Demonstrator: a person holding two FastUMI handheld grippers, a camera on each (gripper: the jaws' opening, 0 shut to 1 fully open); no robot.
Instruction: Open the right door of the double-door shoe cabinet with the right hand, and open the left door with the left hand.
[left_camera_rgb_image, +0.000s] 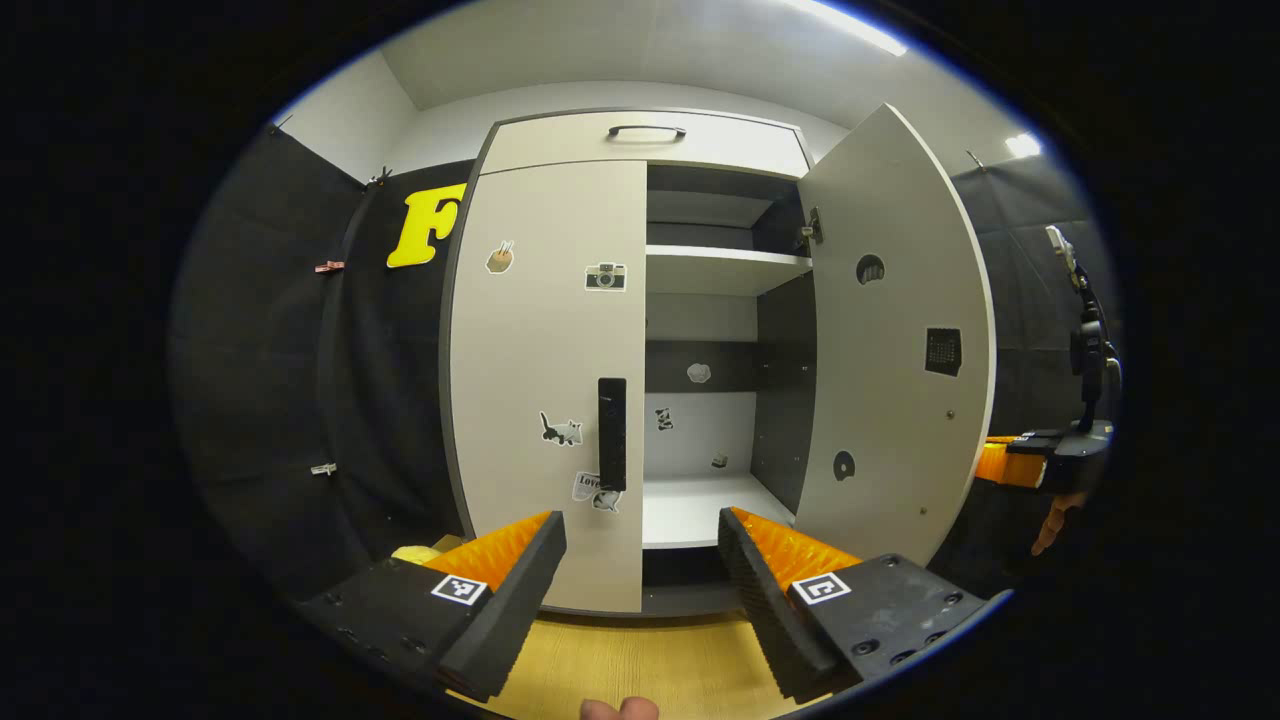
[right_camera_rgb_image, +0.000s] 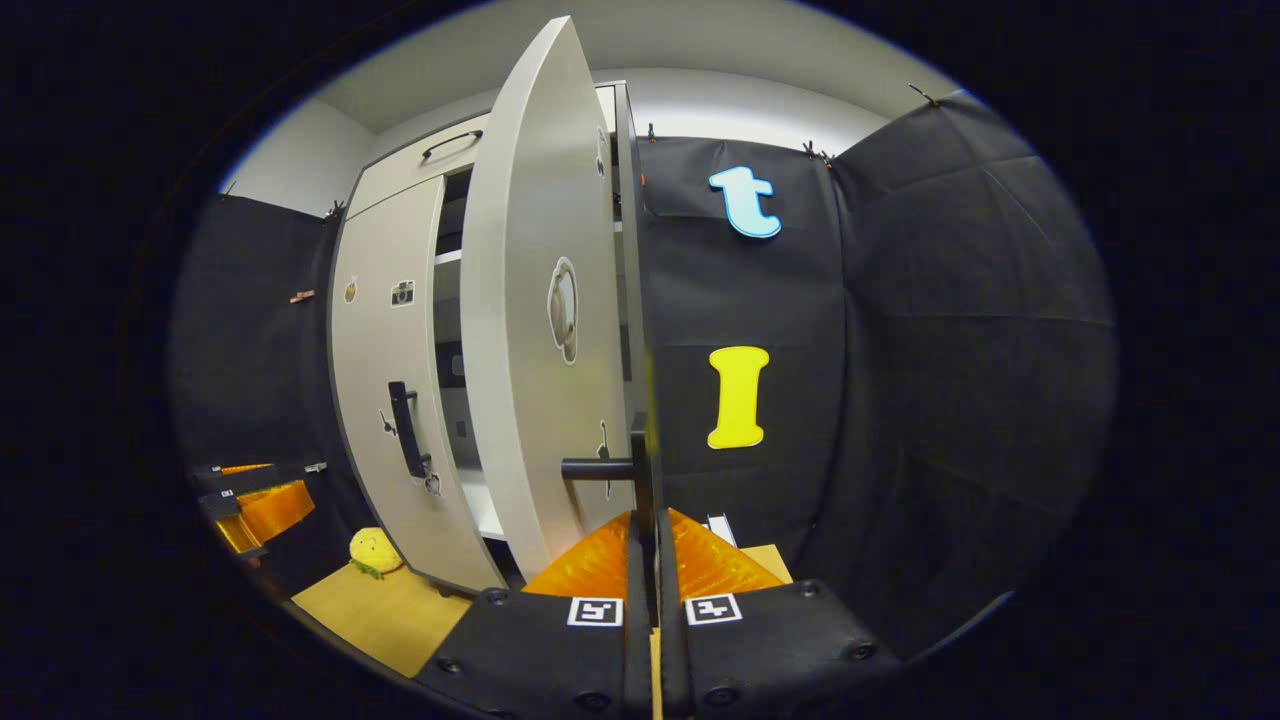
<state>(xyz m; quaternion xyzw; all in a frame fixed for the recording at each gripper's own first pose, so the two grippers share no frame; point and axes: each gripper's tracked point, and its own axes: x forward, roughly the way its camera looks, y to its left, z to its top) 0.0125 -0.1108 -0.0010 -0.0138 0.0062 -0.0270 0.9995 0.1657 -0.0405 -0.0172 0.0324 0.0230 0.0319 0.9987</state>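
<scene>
Nearest the right gripper view's camera, the right gripper (right_camera_rgb_image: 650, 545) was closed on the edge of the right door (right_camera_rgb_image: 545, 330), just under its handle (right_camera_rgb_image: 600, 467), so the door stood swung wide open. Facing the closed left door (left_camera_rgb_image: 545, 380), the left gripper (left_camera_rgb_image: 642, 545) held its fingers wide apart and empty, lined up below that door's handle (left_camera_rgb_image: 612, 433), probably to grasp it next.
</scene>
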